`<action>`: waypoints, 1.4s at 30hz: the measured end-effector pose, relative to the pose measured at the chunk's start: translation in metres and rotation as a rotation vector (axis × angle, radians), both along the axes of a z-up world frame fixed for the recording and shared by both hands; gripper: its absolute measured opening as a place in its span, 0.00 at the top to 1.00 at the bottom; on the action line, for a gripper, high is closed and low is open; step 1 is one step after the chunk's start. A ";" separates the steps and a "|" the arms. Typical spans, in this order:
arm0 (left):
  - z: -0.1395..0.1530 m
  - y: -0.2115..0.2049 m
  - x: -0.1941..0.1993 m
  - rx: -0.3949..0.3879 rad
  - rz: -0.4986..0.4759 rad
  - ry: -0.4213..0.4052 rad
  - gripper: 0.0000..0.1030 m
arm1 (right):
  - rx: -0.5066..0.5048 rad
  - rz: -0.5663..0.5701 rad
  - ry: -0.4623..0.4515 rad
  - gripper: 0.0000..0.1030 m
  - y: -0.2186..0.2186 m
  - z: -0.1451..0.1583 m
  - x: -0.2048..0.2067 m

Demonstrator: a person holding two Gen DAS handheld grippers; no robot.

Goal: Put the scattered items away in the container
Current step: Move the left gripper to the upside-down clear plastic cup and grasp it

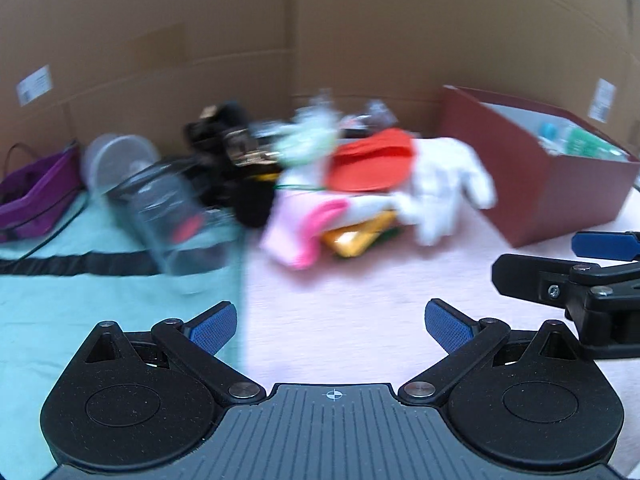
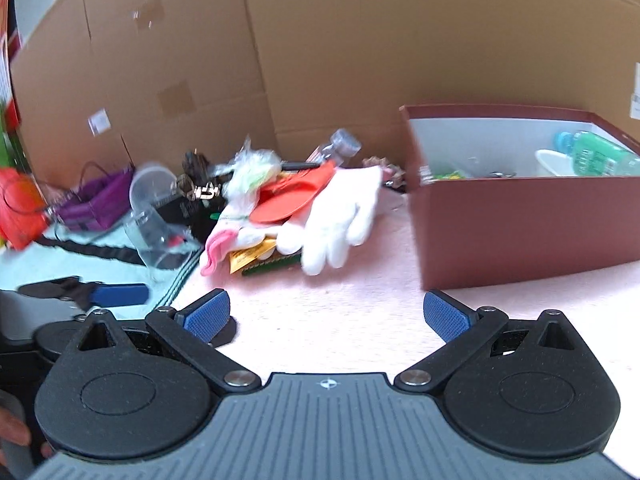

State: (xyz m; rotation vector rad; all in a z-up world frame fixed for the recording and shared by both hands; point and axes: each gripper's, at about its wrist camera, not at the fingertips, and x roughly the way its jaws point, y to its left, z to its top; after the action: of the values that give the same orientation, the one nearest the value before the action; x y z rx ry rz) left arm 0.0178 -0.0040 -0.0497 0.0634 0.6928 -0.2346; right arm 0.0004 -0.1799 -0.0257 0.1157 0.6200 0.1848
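Note:
A dark red box (image 1: 560, 196) (image 2: 520, 220) stands at the right and holds a green bottle (image 2: 596, 156) and a white bowl (image 2: 554, 162). A pile of scattered items lies to its left: a white glove (image 1: 444, 188) (image 2: 344, 212), a red-orange disc (image 1: 372, 164) (image 2: 292, 196), a pink sock (image 1: 308, 224) (image 2: 218, 246), a yellow packet (image 1: 356, 236) (image 2: 250, 256), a clear plastic cup (image 1: 172, 216) (image 2: 156, 236). My left gripper (image 1: 330, 320) is open and empty, short of the pile. My right gripper (image 2: 326, 312) is open and empty; it also shows at the right edge of the left wrist view (image 1: 560, 272).
Cardboard walls (image 1: 320, 32) close the back. A purple pouch (image 1: 36, 196) (image 2: 96, 200) and a clear lid (image 1: 116, 156) lie at the left on a teal cloth (image 1: 80, 300). Black tangled items (image 1: 228, 140) sit behind the pile. The surface is pink (image 2: 340, 312).

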 end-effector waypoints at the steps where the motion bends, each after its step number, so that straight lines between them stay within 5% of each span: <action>1: 0.000 0.012 0.002 -0.012 0.015 0.000 0.00 | -0.009 0.011 0.009 0.00 0.006 -0.001 0.005; 8: 0.007 0.082 0.025 -0.157 0.131 0.000 0.01 | -0.058 0.109 -0.035 0.00 0.041 -0.006 0.029; 16: 0.015 0.092 0.051 -0.091 0.101 -0.054 0.06 | -0.214 0.312 -0.126 0.06 0.114 -0.016 0.044; 30: 0.003 0.097 0.092 -0.117 -0.030 0.008 0.16 | -0.182 0.435 -0.074 0.31 0.165 -0.042 0.093; 42: -0.008 0.107 0.111 -0.161 -0.031 0.059 0.30 | -0.184 0.487 -0.102 0.40 0.177 -0.040 0.098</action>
State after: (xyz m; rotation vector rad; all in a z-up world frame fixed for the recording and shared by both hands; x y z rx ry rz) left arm 0.1291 0.1030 -0.0581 -0.0874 0.7301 -0.3220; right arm 0.0989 -0.0030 -0.0656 -0.2250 0.5524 0.5981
